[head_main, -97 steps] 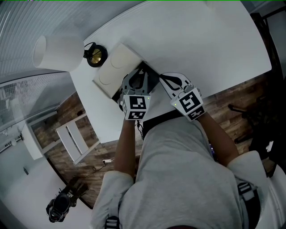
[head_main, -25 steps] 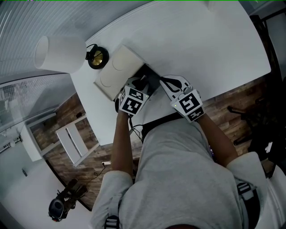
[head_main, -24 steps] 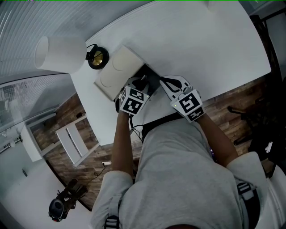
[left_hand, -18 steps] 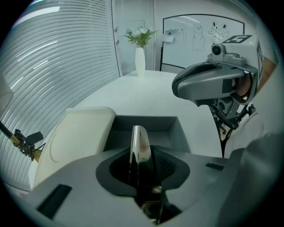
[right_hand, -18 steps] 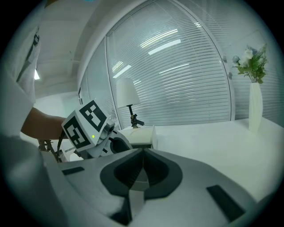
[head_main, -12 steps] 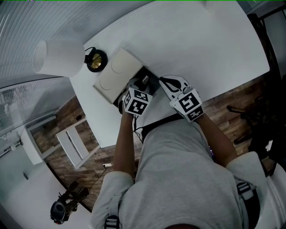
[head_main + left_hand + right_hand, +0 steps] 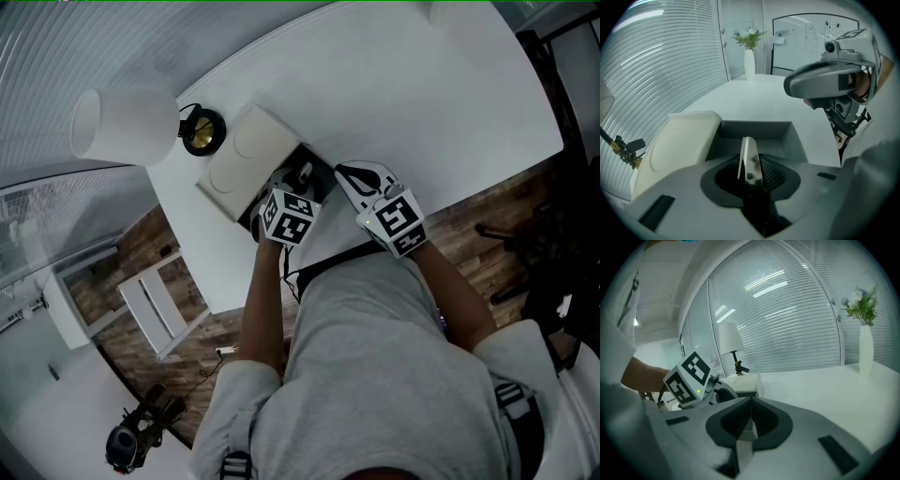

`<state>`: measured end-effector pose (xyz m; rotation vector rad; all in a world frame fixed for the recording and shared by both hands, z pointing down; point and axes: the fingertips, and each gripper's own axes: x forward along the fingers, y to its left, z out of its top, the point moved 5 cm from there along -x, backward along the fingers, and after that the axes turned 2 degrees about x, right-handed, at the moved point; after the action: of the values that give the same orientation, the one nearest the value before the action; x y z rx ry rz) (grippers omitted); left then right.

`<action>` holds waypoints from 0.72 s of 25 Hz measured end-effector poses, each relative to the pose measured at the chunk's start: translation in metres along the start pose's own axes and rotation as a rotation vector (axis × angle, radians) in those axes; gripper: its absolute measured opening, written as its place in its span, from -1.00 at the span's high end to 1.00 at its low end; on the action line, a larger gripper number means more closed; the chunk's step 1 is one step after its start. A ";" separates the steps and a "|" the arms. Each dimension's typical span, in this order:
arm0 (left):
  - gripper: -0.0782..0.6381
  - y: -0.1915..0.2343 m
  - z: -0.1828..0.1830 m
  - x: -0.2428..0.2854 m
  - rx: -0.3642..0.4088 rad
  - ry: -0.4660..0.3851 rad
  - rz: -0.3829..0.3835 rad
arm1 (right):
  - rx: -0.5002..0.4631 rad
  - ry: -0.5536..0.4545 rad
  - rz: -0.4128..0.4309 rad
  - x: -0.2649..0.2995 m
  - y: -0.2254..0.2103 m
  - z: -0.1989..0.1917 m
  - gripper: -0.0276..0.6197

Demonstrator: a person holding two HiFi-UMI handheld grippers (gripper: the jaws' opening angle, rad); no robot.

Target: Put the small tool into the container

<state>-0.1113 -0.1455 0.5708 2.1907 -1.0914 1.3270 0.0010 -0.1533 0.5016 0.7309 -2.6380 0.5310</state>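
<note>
The container (image 7: 317, 178) is a grey open box on the white table, its cream lid (image 7: 242, 157) swung open to the left. In the left gripper view the box's hollow (image 7: 754, 137) lies just beyond the jaws. My left gripper (image 7: 296, 180) is shut on the small tool (image 7: 749, 161), a thin shiny metal strip that stands upright between the pads and points over the box. My right gripper (image 7: 347, 172) sits beside the box's right side with its jaws closed and nothing between them (image 7: 749, 425).
A white lamp shade (image 7: 124, 122) and its brass base (image 7: 201, 131) stand left of the lid. A white vase with flowers (image 7: 749, 60) is at the table's far end. The table's near edge (image 7: 309, 253) runs just under both grippers.
The left gripper has shifted a little to the right and turned over the open box, still with the tool in it. The right gripper has stayed put.
</note>
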 end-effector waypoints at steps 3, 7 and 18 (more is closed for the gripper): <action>0.52 0.000 0.000 0.000 0.003 -0.002 0.008 | -0.004 0.000 0.002 0.000 0.002 0.001 0.83; 0.48 -0.003 -0.004 0.000 0.025 0.004 0.018 | -0.007 0.000 0.005 0.000 0.005 0.001 0.83; 0.46 0.007 -0.025 -0.035 -0.056 -0.065 0.116 | -0.014 0.017 0.042 0.011 0.031 0.002 0.83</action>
<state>-0.1410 -0.1191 0.5520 2.1727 -1.2820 1.2640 -0.0253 -0.1342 0.4971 0.6660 -2.6437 0.5277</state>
